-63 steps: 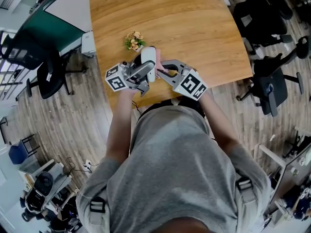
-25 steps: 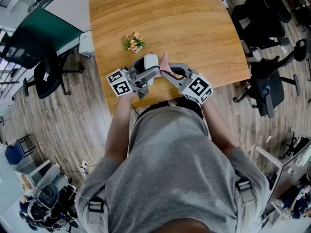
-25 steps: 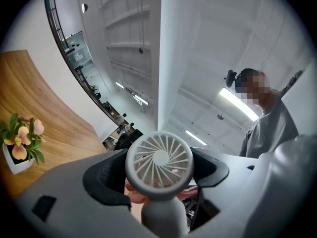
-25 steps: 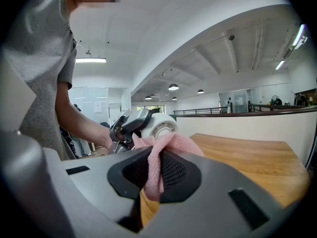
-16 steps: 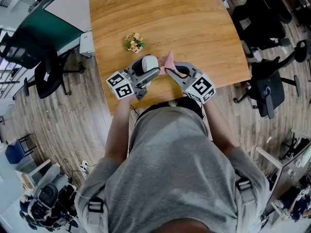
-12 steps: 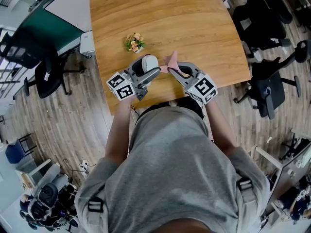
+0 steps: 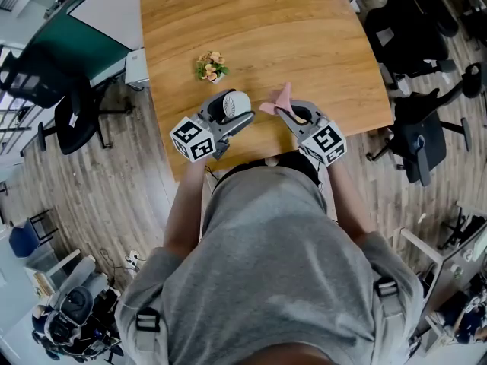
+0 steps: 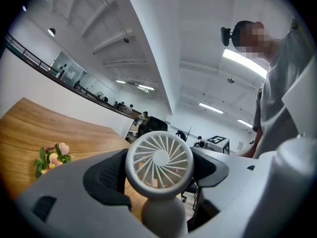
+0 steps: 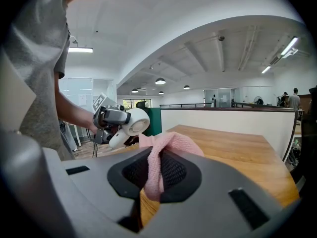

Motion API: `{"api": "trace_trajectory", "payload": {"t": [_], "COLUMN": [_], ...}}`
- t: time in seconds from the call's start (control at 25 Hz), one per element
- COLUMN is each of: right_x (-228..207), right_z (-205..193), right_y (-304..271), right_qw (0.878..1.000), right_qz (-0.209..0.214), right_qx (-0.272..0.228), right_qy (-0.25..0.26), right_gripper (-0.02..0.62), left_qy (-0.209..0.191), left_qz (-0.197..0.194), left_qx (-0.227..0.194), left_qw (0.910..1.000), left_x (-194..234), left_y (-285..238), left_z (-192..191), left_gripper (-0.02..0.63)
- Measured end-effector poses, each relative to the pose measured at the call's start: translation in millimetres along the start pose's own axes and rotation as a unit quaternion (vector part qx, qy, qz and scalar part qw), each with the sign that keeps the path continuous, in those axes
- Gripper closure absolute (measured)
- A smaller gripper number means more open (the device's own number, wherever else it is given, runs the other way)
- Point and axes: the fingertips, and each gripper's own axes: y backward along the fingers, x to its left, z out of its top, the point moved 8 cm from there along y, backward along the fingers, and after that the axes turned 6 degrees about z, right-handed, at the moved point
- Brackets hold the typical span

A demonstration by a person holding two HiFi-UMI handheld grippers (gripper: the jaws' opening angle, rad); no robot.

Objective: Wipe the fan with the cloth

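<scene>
Right now the left gripper (image 8: 158, 176) has its fingers (image 8: 104, 175) clamped on the small white handheld fan with a round ribbed grille (image 8: 159, 162). The black pads press on either side of the round head, and the handle runs back toward the camera. That puts the fan up in the air, over the near edge of the light wooden tabletop (image 7: 266, 29).

The right gripper (image 9: 161, 176) has its fingers (image 9: 181, 175) drawn nearly together on the pink knitted cloth (image 9: 172, 142). A soft fold of it bulges out ahead of the tips. In the head view the cloth sits to the right of the fan and clear of it, not touching. A little pot of flowers (image 7: 211, 65) stands farther back on the tabletop, out of the way.

As I read it, the step in hand is bringing the cloth across to the fan for a wiping pass. To do it well:

- **Lead with the fold.** The loose fold should meet the plastic first, not the hard fingertips.
- **Brace the fan.** The left grip should hold firm and level so the head does not twist between the pads.
- **Keep the pressure light.** Sweep across the grille and round the rim, since a hard sideways push could lever the fan out of its hold.
- **Mind the ribs.** The knit may catch on the grille ribs, so a slow stroke suits best.
- **Turn the fan.** The parts under the pads cannot be reached without rolling the fan toward the cloth.
</scene>
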Motion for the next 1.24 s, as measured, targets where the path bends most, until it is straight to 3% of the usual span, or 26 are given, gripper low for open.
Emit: {"api": "trace_trajectory", "payload": {"t": [0.44, 0.96, 1.24], "right_x": [-0.7, -11.2, -13.2], "right_z": [-8.3, -4.7, -12.1], "right_y": [2.8, 7.1, 12.5], "right_qw": [1.0, 0.998, 0.997], "right_qz": [-0.013, -0.055, -0.067], "right_qx": [0.016, 0.012, 0.023], "right_qy": [0.001, -0.007, -0.006], "right_gripper": [0.565, 0.565, 0.565], "left_qy": [-0.02, -0.002, 0.008], "left_qz": [0.022, 0.027, 0.038], "left_qx": [0.026, -0.004, 0.002], "left_qw": [0.9992, 0.9996, 0.9993], "left_x": [2.2, 6.6, 13.8], "left_y": [5.7, 17.0, 23.2], "left_z": [-10.3, -2.3, -10.9], "left_gripper": [0.225, 0.225, 0.225]}}
